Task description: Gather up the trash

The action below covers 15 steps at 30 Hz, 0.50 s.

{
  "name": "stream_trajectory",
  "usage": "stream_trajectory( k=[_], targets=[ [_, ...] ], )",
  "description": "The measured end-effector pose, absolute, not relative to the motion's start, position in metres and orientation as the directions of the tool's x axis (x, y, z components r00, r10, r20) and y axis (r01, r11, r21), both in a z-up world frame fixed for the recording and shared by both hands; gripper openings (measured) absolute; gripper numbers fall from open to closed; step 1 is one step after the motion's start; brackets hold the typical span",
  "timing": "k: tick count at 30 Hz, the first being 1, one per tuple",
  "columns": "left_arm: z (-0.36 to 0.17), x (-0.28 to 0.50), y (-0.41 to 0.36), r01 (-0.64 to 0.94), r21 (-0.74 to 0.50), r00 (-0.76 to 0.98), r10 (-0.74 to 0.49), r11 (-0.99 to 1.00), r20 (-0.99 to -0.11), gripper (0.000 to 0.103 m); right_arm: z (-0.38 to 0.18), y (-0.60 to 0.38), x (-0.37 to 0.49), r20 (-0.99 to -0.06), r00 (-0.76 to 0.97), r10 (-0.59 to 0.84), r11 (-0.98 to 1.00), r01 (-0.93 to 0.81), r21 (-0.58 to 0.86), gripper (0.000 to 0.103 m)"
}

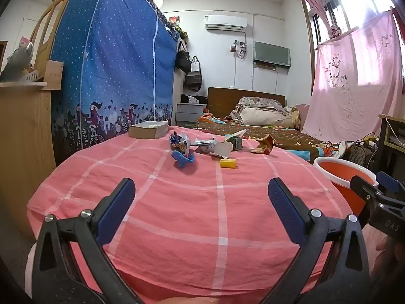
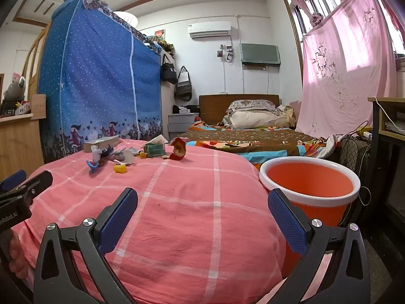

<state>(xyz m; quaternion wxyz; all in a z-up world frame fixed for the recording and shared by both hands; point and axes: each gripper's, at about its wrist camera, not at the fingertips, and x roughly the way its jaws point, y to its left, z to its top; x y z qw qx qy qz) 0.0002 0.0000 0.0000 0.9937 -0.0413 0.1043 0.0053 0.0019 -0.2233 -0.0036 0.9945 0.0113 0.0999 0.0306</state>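
Observation:
Trash lies in a loose heap at the far side of a table with a pink checked cloth (image 1: 192, 215): a blue plastic piece (image 1: 182, 160), a yellow piece (image 1: 227, 163), crumpled wrappers (image 1: 181, 141), a green packet (image 2: 154, 150) and a red torn wrapper (image 2: 178, 149). An orange bin with a white rim (image 2: 310, 190) stands to the right of the table. My left gripper (image 1: 201, 195) is open and empty above the near cloth. My right gripper (image 2: 202, 205) is open and empty, near the bin.
A tan box (image 1: 148, 129) lies at the table's far left. A blue dotted fabric wardrobe (image 1: 111, 65) stands on the left and a bed (image 1: 253, 126) lies behind the table. A pink curtain (image 1: 354, 83) and a desk with cables (image 2: 387, 126) are on the right.

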Motion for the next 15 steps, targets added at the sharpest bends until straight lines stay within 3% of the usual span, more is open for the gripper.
stream_trajectory(
  k=[15],
  targets=[
    [0.0001, 0.0002, -0.0006, -0.015, -0.076, 0.980, -0.001, 0.997, -0.200, 0.103, -0.0035, -0.2236, 0.0017, -0.195, 0.979, 0.063, 0.998, -0.058, 0.029, 0.103]
  ],
)
